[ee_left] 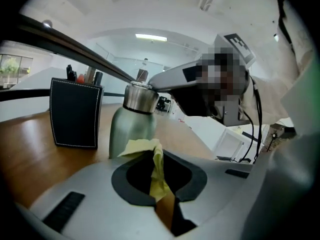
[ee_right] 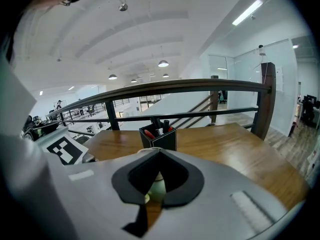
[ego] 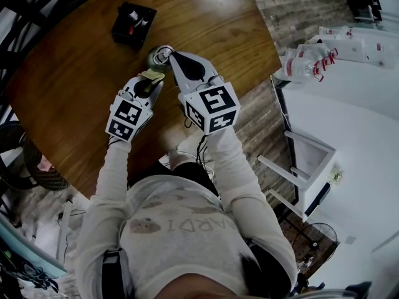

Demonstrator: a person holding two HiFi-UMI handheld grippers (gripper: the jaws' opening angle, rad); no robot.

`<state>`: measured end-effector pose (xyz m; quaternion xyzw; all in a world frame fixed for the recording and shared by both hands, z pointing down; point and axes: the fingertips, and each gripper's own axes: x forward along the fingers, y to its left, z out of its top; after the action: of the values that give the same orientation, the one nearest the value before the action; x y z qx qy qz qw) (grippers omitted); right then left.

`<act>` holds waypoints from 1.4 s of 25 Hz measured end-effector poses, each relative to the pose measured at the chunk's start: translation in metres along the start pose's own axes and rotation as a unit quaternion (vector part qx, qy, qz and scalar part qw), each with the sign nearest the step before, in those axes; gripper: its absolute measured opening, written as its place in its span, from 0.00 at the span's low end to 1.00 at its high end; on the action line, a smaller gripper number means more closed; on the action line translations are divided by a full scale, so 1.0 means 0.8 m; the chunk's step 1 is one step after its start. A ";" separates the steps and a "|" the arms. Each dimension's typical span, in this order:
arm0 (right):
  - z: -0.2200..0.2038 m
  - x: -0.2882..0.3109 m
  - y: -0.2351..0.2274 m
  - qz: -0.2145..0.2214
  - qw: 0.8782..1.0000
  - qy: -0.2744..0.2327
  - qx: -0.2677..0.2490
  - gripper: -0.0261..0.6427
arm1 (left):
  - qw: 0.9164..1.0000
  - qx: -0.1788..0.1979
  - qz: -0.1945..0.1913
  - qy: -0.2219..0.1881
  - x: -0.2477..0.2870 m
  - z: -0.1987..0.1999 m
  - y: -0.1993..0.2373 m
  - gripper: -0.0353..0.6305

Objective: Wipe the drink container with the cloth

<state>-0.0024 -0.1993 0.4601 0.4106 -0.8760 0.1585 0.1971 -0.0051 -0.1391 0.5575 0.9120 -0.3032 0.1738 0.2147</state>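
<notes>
On the round wooden table [ego: 75, 86] a green drink bottle [ee_left: 131, 130] with a steel neck [ee_left: 141, 98] stands upright. My right gripper [ego: 169, 56] is shut on the bottle's top from above; in the right gripper view a pale green part of the bottle [ee_right: 158, 188] shows through the opening between the jaws of the right gripper [ee_right: 157, 156]. My left gripper [ego: 153, 80] is just in front of the bottle, shut on a yellow cloth [ee_left: 154, 165]. The cloth [ego: 151, 75] sticks out of the jaws next to the bottle's side; whether they touch I cannot tell.
A black pen holder [ego: 133, 23] with pens stands just beyond the bottle, and it shows as the pen holder [ee_right: 159, 136] in the right gripper view. The table's edge curves away at right, over a wooden floor. White furniture with plastic bottles [ego: 307, 61] stands at right. A railing [ee_right: 190, 86] runs behind the table.
</notes>
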 end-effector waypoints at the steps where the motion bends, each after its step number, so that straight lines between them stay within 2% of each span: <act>1: 0.000 -0.001 0.000 0.001 1.000 0.000 0.000 0.05 | 1.000 -0.003 0.003 0.003 0.001 -0.001 0.001 0.10; 5: 0.001 -0.002 -0.001 0.000 1.000 -0.001 -0.001 0.05 | 1.000 -0.016 0.011 0.022 0.003 -0.003 0.002 0.10; 10: 0.001 -0.001 -0.001 0.001 1.000 -0.002 -0.003 0.05 | 0.996 -0.030 0.034 0.074 0.004 -0.018 0.013 0.10; 14: 0.003 -0.002 -0.003 0.001 1.000 -0.002 -0.003 0.05 | 0.992 -0.033 0.046 0.113 0.003 -0.024 0.021 0.10; 17: 0.003 -0.002 -0.002 0.001 1.000 -0.002 -0.004 0.05 | 0.990 -0.030 0.056 0.127 0.002 -0.028 0.028 0.10; 24: 0.002 -0.002 0.000 -0.001 1.000 -0.002 -0.004 0.05 | 0.991 -0.005 0.051 0.124 -0.001 -0.028 0.028 0.10; 35: -0.001 0.001 0.000 -0.007 1.000 -0.003 -0.004 0.05 | 0.997 0.036 0.039 0.048 -0.023 0.012 0.020 0.10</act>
<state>-0.0026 -0.1991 0.4611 0.4167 -0.8743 0.1520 0.1970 -0.0271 -0.1465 0.5456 0.8972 -0.3214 0.2362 0.1894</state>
